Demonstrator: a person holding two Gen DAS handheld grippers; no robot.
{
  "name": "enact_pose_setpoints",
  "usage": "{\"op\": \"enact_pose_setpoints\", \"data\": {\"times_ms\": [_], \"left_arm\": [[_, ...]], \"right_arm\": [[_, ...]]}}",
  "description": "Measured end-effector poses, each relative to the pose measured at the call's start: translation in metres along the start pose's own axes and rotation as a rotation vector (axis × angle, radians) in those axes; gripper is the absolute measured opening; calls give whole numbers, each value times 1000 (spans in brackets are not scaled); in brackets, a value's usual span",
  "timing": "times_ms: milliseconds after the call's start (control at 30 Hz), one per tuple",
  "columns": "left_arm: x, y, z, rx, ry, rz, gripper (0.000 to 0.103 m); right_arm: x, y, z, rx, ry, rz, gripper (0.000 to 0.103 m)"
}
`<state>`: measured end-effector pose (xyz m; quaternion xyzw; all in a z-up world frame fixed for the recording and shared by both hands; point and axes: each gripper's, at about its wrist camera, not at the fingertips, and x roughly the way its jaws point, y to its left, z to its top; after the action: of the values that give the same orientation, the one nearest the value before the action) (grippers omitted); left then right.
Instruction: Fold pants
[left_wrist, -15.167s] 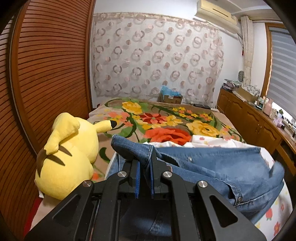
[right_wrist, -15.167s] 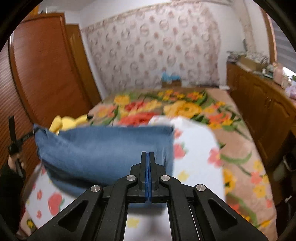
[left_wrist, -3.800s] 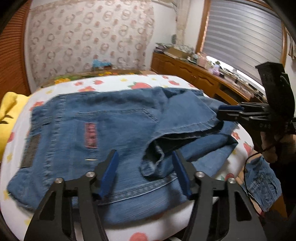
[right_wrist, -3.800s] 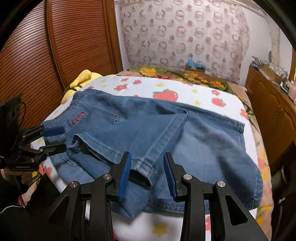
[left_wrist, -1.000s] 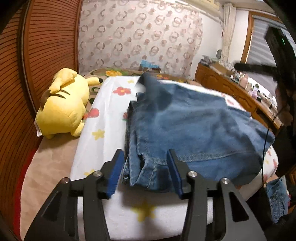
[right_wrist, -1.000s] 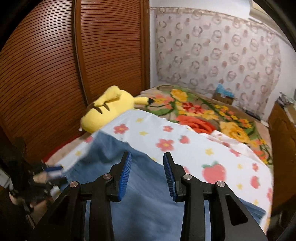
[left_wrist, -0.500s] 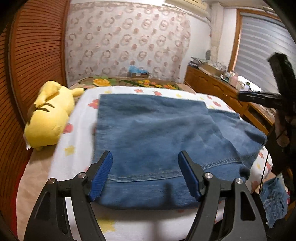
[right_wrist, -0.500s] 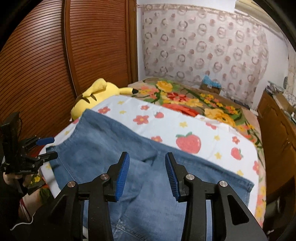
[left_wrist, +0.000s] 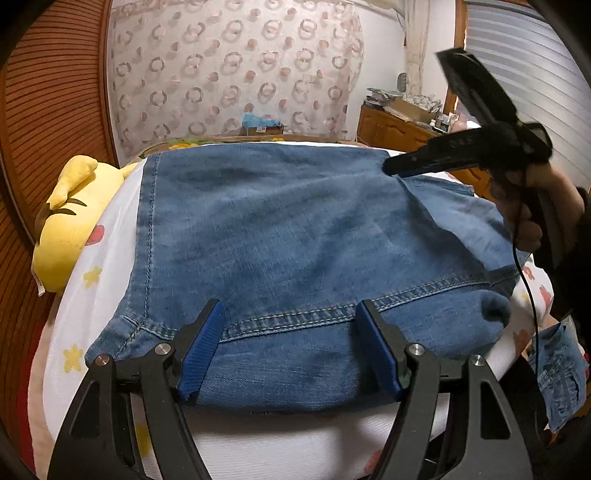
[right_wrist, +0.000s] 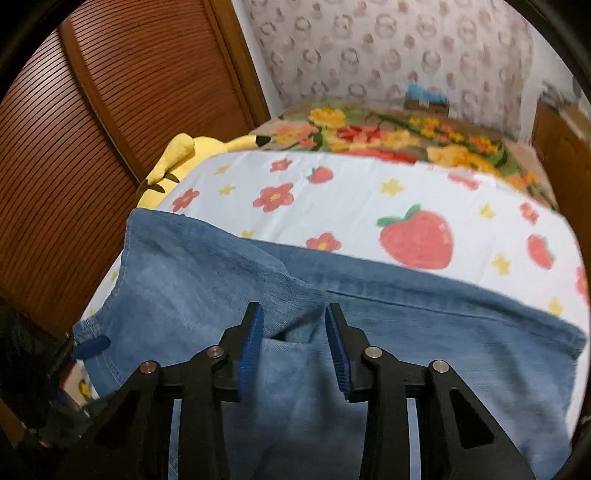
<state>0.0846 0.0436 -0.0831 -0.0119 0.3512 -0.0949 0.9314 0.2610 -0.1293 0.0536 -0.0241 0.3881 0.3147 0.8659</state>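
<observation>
The blue denim pants (left_wrist: 295, 229) lie folded and fairly flat on the white strawberry-print sheet (left_wrist: 92, 280); in the right wrist view they fill the lower half (right_wrist: 229, 280). My left gripper (left_wrist: 291, 343) is open and empty, its blue pads just over the near hem of the pants. My right gripper (right_wrist: 293, 332) is open and empty, low over the denim near a fold. The right gripper also shows from the side in the left wrist view (left_wrist: 391, 170), over the pants' far right part.
A yellow plush toy (left_wrist: 70, 221) lies at the bed's left edge, next to the slatted wooden doors (right_wrist: 122, 110). A flowered blanket (right_wrist: 399, 136) covers the far end of the bed. A wooden dresser (left_wrist: 402, 129) stands at the right.
Both grippers have come lower and closer to the pants. The right gripper has swung in over the pants' far right side. The pants lie flatter than a second ago.
</observation>
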Motion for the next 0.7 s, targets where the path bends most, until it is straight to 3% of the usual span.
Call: {"op": "enact_pose_setpoints", "data": {"times_ms": [167,700], "left_arm": [[-1,1,0,-5,-1,-11,74],[1,3,-4,-1,-5,-26,74]], "right_arm": [[6,-1,13,14,2,17,5],[-27,50,25,-195,-243,-115,2]]}}
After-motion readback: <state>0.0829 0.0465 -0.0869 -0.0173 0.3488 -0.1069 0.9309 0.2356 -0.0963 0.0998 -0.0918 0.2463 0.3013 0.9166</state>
